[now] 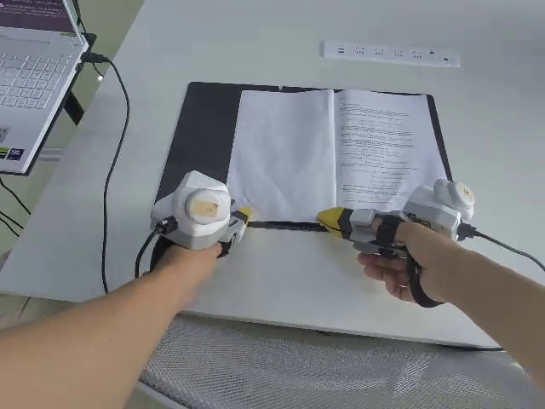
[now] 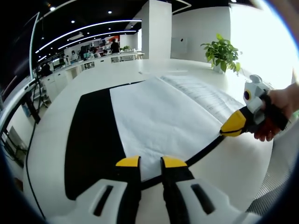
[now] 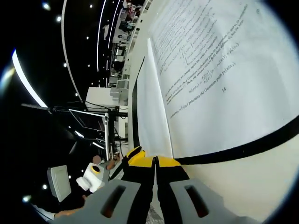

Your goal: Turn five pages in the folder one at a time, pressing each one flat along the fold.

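Black folder (image 1: pixel 204 128), open flat: blank page (image 1: pixel 281 153) left, printed page (image 1: pixel 383 145) right. Lies on white surface (image 1: pixel 281 281); laptop (image 1: pixel 34 68) far left, power strip (image 1: pixel 390 54) far. Near edge just beside left hand-held gripper (image 1: pixel 241 215), jaws slightly parted, empty; by the fold, right hand-held gripper (image 1: pixel 330 219), jaws closed, empty.

Open desk (image 1: pixel 281 273) before the folder (image 1: pixel 200 128); laptop (image 1: pixel 30 77) and cable (image 1: pixel 129 119) crowding the left side (power strip (image 1: pixel 390 53) lying well behind).

A white table (image 1: pixel 272 281) stood under a power strip (image 1: pixel 390 53), with a laptop (image 1: pixel 32 68) at far left. Beyond stood a plant (image 2: pixel 223 53), a white pillar (image 2: pixel 156 28) and ceiling light strips (image 2: pixel 88 30).
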A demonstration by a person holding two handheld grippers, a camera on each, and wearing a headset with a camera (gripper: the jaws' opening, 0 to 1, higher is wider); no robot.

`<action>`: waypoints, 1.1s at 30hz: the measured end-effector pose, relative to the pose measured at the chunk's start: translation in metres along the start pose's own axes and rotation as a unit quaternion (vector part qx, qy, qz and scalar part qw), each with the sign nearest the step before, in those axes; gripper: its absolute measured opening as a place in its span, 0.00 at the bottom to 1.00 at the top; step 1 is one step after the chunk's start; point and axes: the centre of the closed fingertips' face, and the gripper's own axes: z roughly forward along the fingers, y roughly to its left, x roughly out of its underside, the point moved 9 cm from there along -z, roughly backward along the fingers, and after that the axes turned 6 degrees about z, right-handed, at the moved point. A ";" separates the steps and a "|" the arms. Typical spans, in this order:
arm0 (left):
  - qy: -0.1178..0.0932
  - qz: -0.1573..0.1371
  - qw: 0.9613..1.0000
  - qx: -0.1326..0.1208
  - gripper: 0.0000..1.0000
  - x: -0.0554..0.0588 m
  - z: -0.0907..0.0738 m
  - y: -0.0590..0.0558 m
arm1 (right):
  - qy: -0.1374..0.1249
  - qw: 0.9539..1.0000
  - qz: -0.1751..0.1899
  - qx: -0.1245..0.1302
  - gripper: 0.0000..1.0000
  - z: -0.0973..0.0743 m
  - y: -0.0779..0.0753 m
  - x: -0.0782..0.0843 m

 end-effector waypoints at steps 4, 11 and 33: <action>0.001 -0.003 1.000 0.016 0.23 -0.001 -0.006 -0.007 | 0.007 1.000 -0.011 -0.004 0.00 -0.007 0.007 0.014; 0.063 0.001 0.997 0.044 0.21 -0.002 -0.029 -0.015 | -0.015 0.998 -0.051 -0.015 0.00 -0.035 0.026 0.027; -0.007 -0.050 0.995 0.088 0.38 -0.048 -0.141 -0.010 | -0.173 0.941 -0.280 0.082 0.29 -0.191 0.084 0.032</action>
